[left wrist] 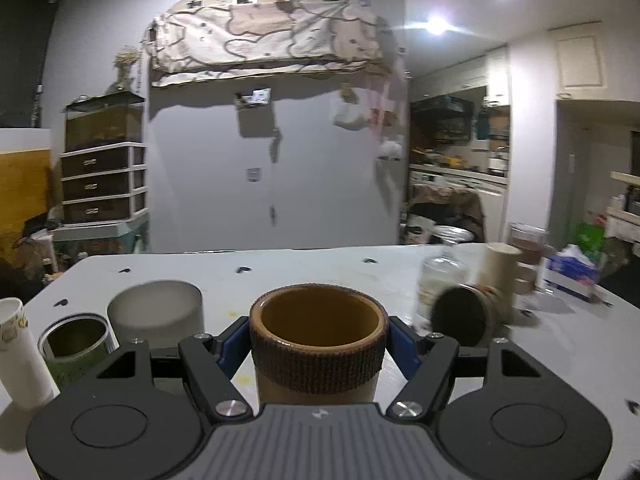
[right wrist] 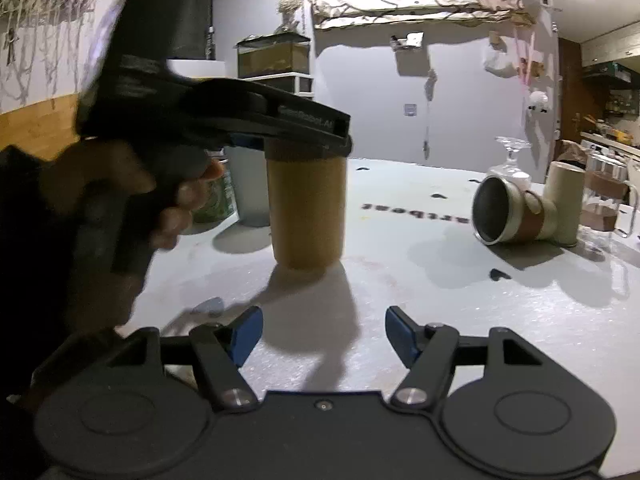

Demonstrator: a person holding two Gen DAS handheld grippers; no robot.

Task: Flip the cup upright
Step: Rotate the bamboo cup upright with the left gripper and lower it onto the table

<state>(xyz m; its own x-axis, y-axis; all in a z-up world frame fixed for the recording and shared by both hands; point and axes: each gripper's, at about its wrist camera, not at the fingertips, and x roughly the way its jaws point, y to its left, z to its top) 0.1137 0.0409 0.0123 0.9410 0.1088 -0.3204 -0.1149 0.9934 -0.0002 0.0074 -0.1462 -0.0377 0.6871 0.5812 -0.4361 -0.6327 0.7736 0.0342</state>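
A tan cup (left wrist: 319, 344) with a dark ribbed band near its rim stands upright, mouth up, between the blue pads of my left gripper (left wrist: 316, 340), which is shut on its band. In the right wrist view the same cup (right wrist: 306, 208) stands on the white table (right wrist: 440, 300), with the left gripper (right wrist: 308, 136) clamped on its top. My right gripper (right wrist: 324, 336) is open and empty, low over the table in front of the cup.
A mug (right wrist: 508, 212) with a brown band lies on its side at the right, also seen in the left wrist view (left wrist: 466, 314). Behind it stand a cream cylinder (right wrist: 564, 202), an upturned wine glass (right wrist: 510, 160) and a glass jar (right wrist: 608, 196). A grey cup (left wrist: 156, 312), a green can (left wrist: 76, 344) and a white tube (left wrist: 20, 352) stand at the left.
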